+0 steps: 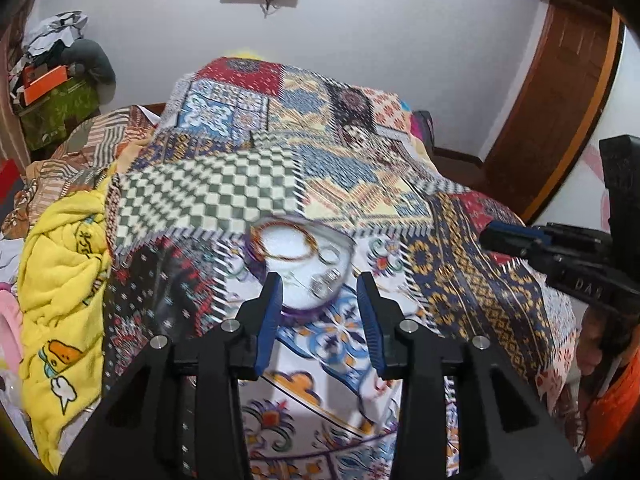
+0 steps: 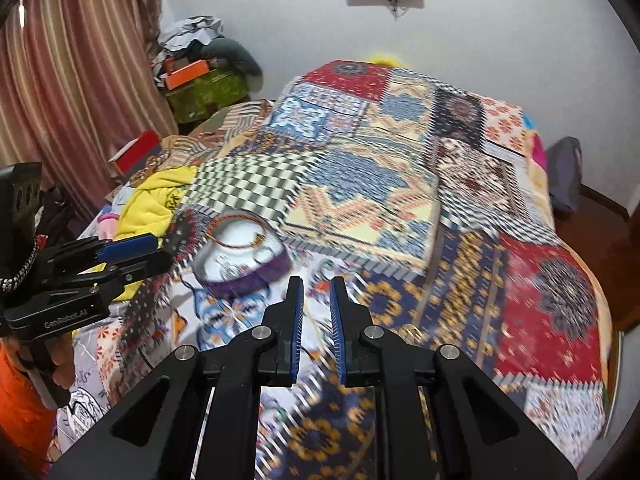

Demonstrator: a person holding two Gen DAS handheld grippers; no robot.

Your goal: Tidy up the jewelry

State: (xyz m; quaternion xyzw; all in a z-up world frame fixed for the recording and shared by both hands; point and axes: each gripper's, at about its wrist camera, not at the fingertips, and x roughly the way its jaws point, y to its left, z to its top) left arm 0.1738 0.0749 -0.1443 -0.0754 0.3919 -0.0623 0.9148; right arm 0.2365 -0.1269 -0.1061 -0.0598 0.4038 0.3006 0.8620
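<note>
Left fingers: the left gripper (image 1: 320, 286) stands partly apart with nothing between its pads.
Right fingers: the right gripper (image 2: 316, 292) shows only a narrow empty slit.
Dish: a round purple-rimmed dish (image 1: 298, 266) sits on the patchwork bedspread (image 1: 460, 280), just ahead of the left fingertips.
Contents: 1 orange bangle (image 1: 286, 242) lies toward the far rim; small silvery pieces (image 1: 326, 280) lie nearer.
Bearing: from the right gripper, the dish sits ahead and to its left.
Nearer hand: the left, I'd judge; it already faces the dish squarely.
</note>
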